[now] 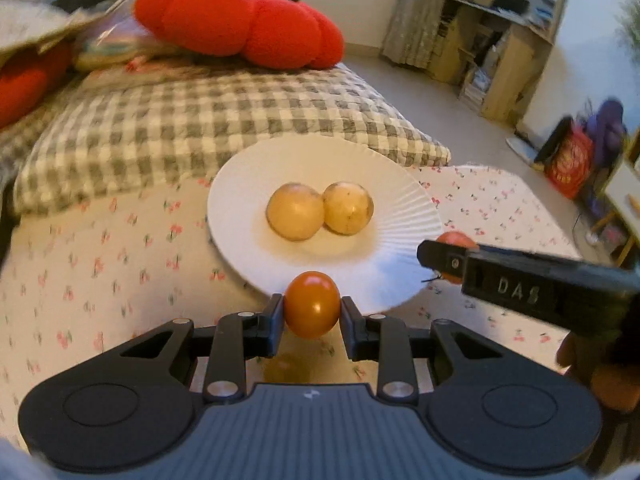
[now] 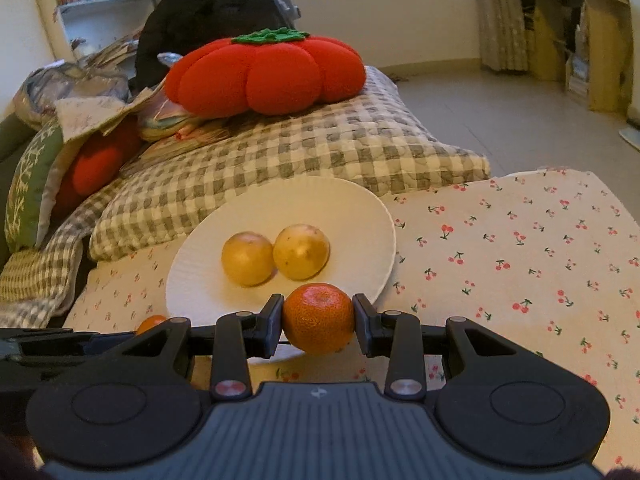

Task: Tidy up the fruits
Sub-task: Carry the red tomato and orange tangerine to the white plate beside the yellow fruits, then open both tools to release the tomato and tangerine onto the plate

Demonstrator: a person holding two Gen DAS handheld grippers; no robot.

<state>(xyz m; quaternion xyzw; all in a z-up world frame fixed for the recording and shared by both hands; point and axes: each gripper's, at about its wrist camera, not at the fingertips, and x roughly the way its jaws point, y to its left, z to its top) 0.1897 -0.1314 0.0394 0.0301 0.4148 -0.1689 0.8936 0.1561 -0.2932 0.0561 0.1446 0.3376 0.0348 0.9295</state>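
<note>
— What did my left wrist camera catch?

— Your left gripper [image 1: 312,314] had its jaws pressed on both sides of a smooth orange fruit [image 1: 312,304], which hung just above the cherry-print sheet [image 1: 100,264], at the near rim of the white plate [image 1: 248,168]. Two yellow fruits [image 1: 295,211] sat touching each other in the middle of that plate. Your right gripper [image 1: 440,258] came in from the right side, beside the plate's rim, with something orange-red showing around its tip; from this side you could not tell how its jaws stood.

— And behind the plate?

— A grey checked pillow [image 1: 160,140] lay against the plate's far rim, and a red tomato-shaped cushion [image 1: 240,20] rested on top of it.

— What about the right wrist camera?

— There your right gripper [image 2: 319,320] had its jaws closed around a dimpled tangerine [image 2: 319,318], held over the near edge of the plate [image 2: 360,208]. The two yellow fruits [image 2: 248,258] lay just beyond it, side by side and touching. At the lower left, a bit of the orange fruit [image 2: 151,323] showed beside the dark body of your left gripper [image 2: 132,334], near the plate's left rim. The cherry-print sheet [image 2: 520,260] spread out to the right, and the tomato cushion [image 2: 264,76] sat on the checked pillow [image 2: 320,148] behind.
</note>
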